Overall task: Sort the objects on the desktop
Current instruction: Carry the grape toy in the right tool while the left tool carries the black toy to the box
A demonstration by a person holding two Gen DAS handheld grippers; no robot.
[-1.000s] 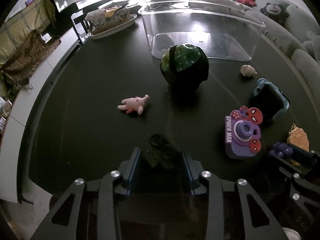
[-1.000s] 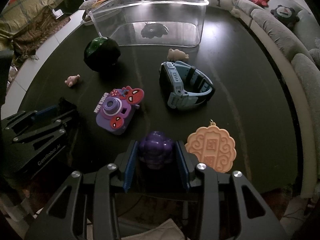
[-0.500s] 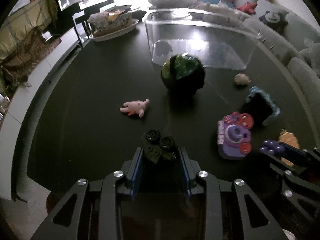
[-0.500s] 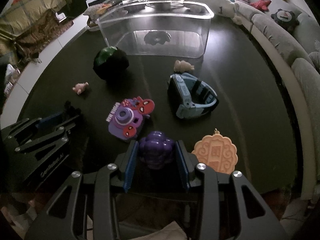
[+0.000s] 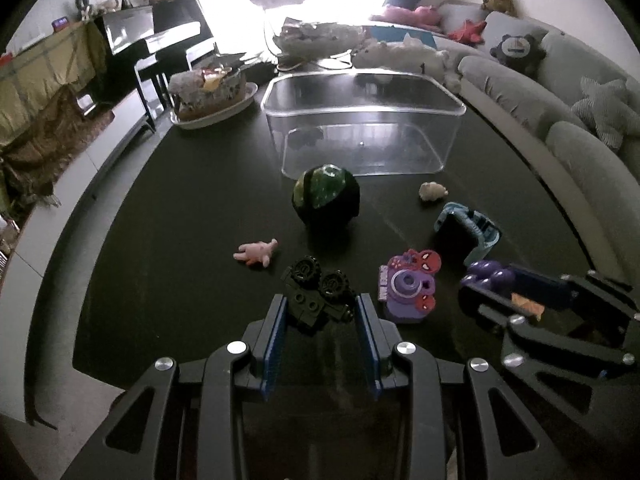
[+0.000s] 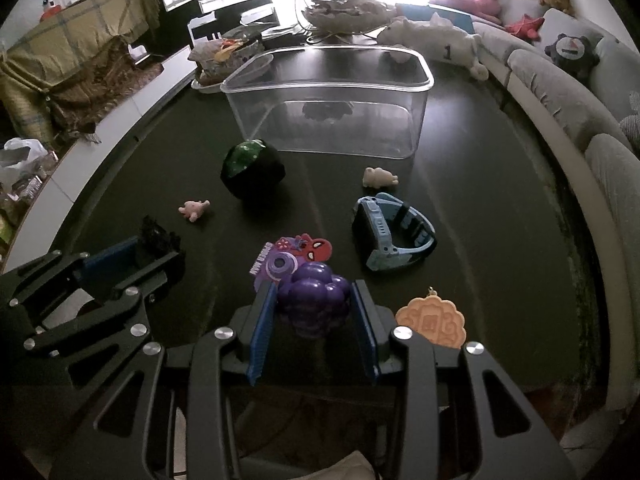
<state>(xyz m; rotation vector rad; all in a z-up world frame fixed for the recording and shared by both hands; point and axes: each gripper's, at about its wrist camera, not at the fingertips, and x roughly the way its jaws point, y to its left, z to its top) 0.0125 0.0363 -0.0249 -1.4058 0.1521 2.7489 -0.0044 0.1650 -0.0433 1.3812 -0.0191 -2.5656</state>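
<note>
My left gripper [image 5: 320, 304] is shut on a black toy car [image 5: 318, 294] and holds it above the dark table [image 5: 180, 216]. My right gripper [image 6: 314, 300] is shut on a purple grape toy [image 6: 314, 298], also lifted; it shows in the left wrist view [image 5: 486, 276]. A clear plastic bin [image 5: 360, 120] stands at the far middle [image 6: 328, 112]. On the table lie a green-black ball [image 5: 325, 196], a pink figure [image 5: 258, 252], a purple camera toy [image 5: 408, 286], a blue watch [image 6: 390, 230], a cream figure [image 6: 378, 177] and an orange cookie tag [image 6: 434, 322].
A plate with a cake [image 5: 212, 92] stands at the far left of the table. A grey sofa [image 5: 560, 92] with plush toys curves along the right side. A piano [image 5: 160, 52] and a low white bench [image 5: 64, 184] are on the left.
Both grippers have risen and pulled back with their toys, so the views now look more level across the table. The objects on the table have not moved.
</note>
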